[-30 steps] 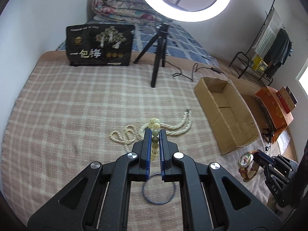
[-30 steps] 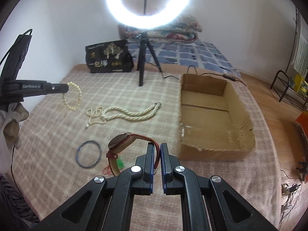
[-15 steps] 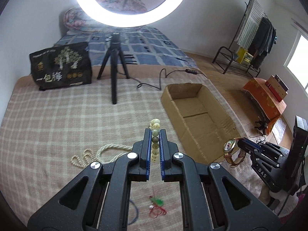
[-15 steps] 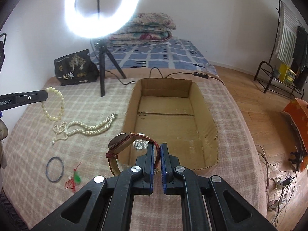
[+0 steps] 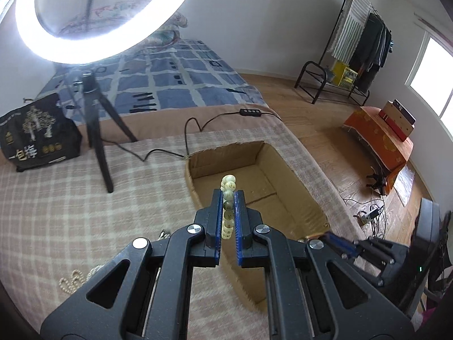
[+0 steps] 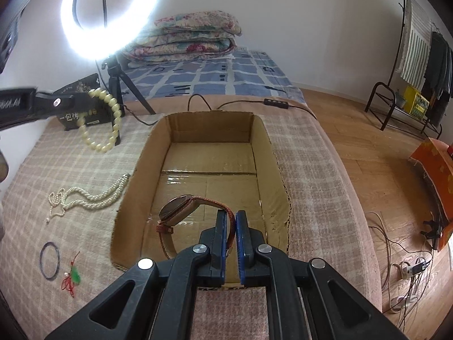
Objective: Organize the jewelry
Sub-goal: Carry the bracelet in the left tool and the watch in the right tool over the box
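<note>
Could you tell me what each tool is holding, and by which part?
Left tool: bead bracelet, gripped across its beads. Right tool: watch, gripped by its strap.

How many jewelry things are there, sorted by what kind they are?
Bead bracelet: 1
Wristwatch: 1
Pearl rope necklace: 1
Dark thin bangle: 1
Red-and-green charm: 1
Total: 5
</note>
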`<move>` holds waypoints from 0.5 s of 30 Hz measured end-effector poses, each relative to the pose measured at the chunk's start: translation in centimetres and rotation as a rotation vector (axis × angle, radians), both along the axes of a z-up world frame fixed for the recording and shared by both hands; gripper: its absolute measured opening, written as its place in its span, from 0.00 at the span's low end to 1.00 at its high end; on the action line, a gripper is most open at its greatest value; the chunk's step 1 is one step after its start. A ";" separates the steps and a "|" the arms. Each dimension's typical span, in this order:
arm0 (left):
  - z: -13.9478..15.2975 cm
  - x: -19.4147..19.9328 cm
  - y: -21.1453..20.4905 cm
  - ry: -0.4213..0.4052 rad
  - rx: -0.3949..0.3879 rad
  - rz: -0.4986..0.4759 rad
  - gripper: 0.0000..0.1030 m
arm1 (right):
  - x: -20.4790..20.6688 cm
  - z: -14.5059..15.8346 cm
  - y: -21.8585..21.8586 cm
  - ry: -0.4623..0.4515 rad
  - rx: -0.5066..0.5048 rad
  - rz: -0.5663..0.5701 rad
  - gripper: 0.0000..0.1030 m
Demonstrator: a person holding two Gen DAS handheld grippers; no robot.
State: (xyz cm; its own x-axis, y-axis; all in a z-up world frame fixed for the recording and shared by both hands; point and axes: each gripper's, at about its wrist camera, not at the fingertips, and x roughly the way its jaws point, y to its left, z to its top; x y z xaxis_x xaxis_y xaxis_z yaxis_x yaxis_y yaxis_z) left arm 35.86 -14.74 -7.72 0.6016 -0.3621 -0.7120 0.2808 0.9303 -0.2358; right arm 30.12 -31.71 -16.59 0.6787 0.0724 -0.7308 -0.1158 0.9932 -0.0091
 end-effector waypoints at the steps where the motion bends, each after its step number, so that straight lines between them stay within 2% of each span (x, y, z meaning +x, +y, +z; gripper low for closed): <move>1: -0.3 0.6 -0.5 0.007 0.002 -0.003 0.05 | 0.1 -0.2 -0.2 0.003 0.003 0.001 0.04; 11: -3.8 5.2 -5.4 0.072 0.040 -0.025 0.05 | 1.2 -1.8 -1.2 0.035 0.050 0.027 0.05; 15: -4.5 5.7 -6.1 0.078 0.046 -0.033 0.05 | 1.4 -2.0 -1.1 0.038 0.077 0.045 0.10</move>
